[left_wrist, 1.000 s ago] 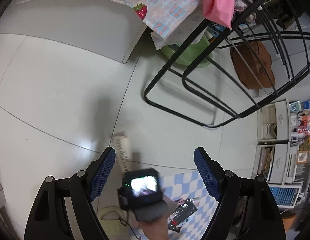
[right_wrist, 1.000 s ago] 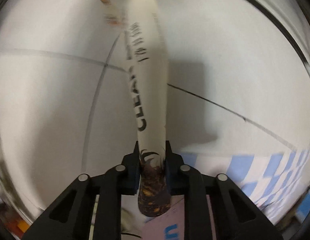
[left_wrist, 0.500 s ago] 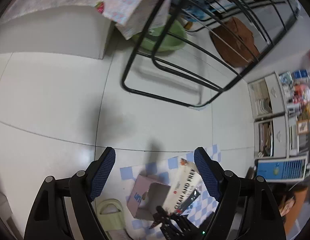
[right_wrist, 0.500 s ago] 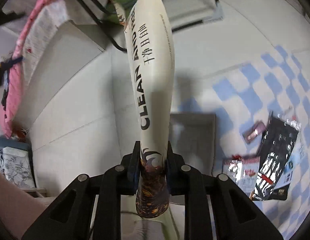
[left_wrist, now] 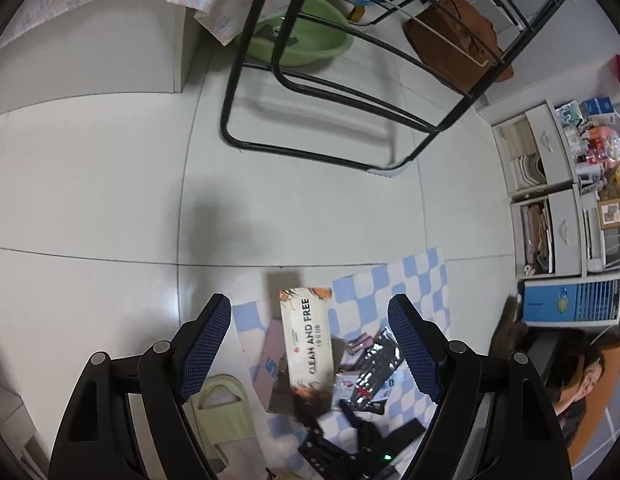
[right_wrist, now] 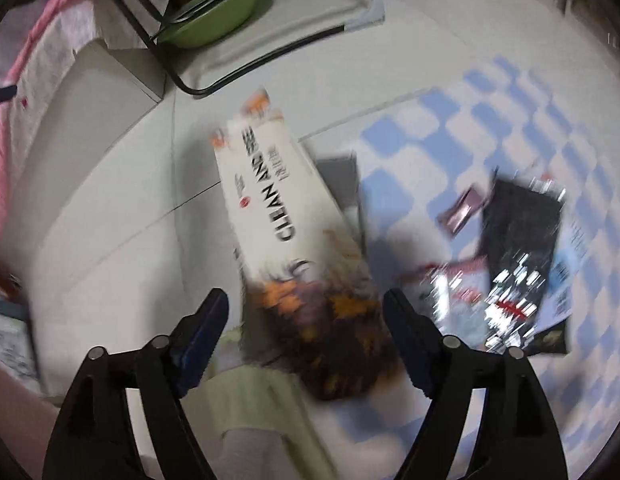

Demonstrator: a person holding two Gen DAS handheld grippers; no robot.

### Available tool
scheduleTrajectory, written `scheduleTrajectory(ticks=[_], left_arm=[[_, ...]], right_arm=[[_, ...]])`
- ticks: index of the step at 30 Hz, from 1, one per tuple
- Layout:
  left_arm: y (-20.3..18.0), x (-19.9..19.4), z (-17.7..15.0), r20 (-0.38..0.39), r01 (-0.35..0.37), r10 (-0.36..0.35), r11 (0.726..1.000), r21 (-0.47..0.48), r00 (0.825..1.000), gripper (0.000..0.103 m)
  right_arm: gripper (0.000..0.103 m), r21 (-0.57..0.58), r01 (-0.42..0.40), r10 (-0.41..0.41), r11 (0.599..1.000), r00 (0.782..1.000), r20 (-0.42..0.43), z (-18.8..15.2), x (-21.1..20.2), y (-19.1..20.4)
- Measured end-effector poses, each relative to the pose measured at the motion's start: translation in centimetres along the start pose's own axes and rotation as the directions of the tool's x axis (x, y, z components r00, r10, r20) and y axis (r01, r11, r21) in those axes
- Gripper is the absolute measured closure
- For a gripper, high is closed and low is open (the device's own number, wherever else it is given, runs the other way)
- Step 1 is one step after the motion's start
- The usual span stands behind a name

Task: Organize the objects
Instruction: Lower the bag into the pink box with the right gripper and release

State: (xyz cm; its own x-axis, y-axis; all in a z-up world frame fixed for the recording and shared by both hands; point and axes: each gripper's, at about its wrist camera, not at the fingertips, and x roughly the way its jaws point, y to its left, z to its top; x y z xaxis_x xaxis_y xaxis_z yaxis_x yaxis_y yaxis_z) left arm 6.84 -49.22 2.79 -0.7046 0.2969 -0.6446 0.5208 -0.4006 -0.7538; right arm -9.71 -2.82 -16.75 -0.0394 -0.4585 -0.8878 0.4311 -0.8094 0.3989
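As right gripper (right_wrist: 306,312) jaws just opened, pack (right_wrist: 286,216) lies free between; left gripper (left_wrist: 310,344) jaws spread, empty.

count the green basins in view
1. The green basin sits on the floor under the black metal rack, beside the cloth-covered white cabinet. The right wrist view shows the same basin. More could be hidden behind the rack or the cloth.
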Motion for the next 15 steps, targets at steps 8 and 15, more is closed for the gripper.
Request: scheduleTrajectory(ticks=[8,15], left_arm=[[-0.5,1.7,0.2,-0.032,0.004,-0.004,1.0,-0.002,0.999,0.023],[-0.3,2.1,0.7,-0.042,0.043,-0.045,0.998,-0.046,0.998,0.023]], right_arm=[[0.028,0.136,-0.118,0.126,0.984,0.991,-0.054,-0.1,0.0,0.2],[0.033,0.27,-0.252,0.302,0.929,0.94,-0.161,-0.6,2.5,-0.5]])
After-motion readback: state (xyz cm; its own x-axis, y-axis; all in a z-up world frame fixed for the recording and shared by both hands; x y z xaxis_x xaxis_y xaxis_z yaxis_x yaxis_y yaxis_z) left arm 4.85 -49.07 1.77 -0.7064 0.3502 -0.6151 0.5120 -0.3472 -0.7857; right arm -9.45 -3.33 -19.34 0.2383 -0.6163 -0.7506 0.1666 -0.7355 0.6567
